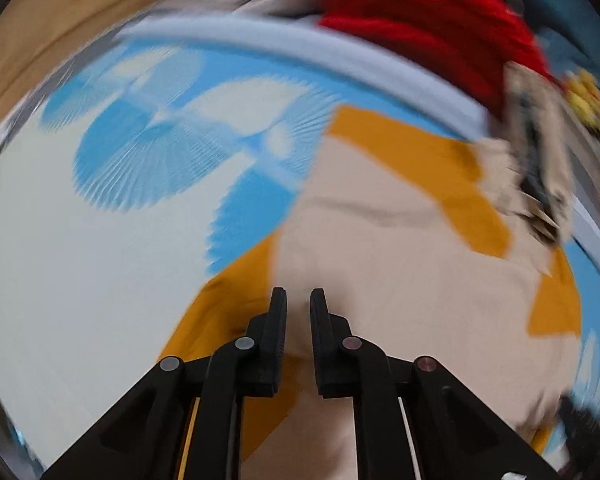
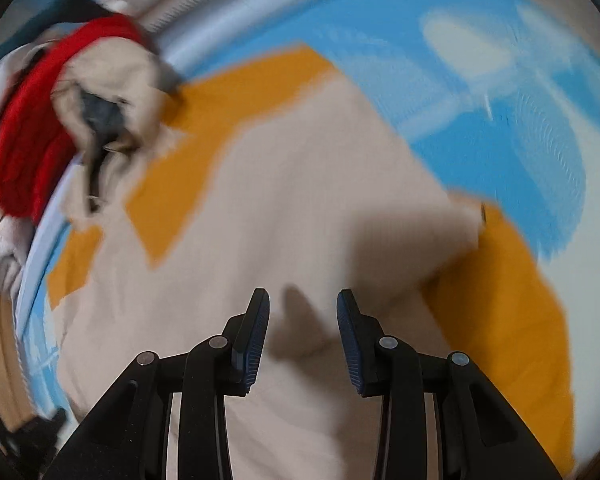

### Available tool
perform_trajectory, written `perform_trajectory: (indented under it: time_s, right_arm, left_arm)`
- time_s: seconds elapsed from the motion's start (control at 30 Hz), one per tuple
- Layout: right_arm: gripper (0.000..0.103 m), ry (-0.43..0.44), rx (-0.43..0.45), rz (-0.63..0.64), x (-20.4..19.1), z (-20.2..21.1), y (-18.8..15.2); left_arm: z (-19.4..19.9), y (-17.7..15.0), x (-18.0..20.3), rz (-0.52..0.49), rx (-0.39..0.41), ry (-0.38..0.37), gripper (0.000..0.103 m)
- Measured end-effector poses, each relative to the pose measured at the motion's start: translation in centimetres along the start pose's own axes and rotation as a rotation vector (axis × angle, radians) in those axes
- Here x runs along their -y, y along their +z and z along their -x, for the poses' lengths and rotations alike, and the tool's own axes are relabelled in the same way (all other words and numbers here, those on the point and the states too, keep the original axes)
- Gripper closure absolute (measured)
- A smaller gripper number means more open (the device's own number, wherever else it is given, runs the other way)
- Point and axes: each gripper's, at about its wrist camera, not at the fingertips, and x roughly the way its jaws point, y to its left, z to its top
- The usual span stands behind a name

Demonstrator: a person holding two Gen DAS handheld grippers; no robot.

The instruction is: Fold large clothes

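Both grippers hang over the garment with nothing between their fingers. From the left wrist, the left gripper (image 1: 298,294) shows its jaws drawn close, only a thin slit between them, empty, hovering above where the beige body (image 1: 400,300) meets a mustard sleeve (image 1: 228,304). From the right wrist, the right gripper (image 2: 303,296) stands wider, jaws apart and empty, its shadow falling on the cloth just ahead of the tips.

So the garment (image 2: 300,200) (a beige top with mustard sleeves, as best I can make out through the blur) lies spread on the blue-and-white mat (image 1: 100,208), apparently partly folded already, one mustard sleeve (image 2: 512,304) trailing off to the right. My guess is the next fold is about to be picked up. To do it well, each gripper should come down on an edge or corner, not the middle of the panel, pinch through all the layers there, and lift together so the fold line stays straight. Smooth the wrinkle near the centre first.

Farther off, at the mat's far edge, sits a heap of other clothes with a red one (image 1: 420,12) on top; keep the fold clear of it
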Motion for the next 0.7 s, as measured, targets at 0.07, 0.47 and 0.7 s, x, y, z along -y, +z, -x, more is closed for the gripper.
perform_trajectory:
  time_s: [0.07,0.47,0.7]
  right_arm:
    - [0.066,0.029,0.059,0.077,-1.7,0.9,0.1]
    - [0.066,0.014,-0.068,0.214,-3.7,-1.2,-1.4]
    - [0.066,-0.099,0.171,0.489,-6.8,4.9,-2.4]
  left_arm:
    - [-1.2,-0.5,1.4,-0.063,-0.051,-0.082,0.089]
    - [-0.3,-1.7,1.8,-0.052,-0.071,-0.025,0.073]
    - [3.0,-1.4,3.7,-0.134,0.067,-0.025,0.072]
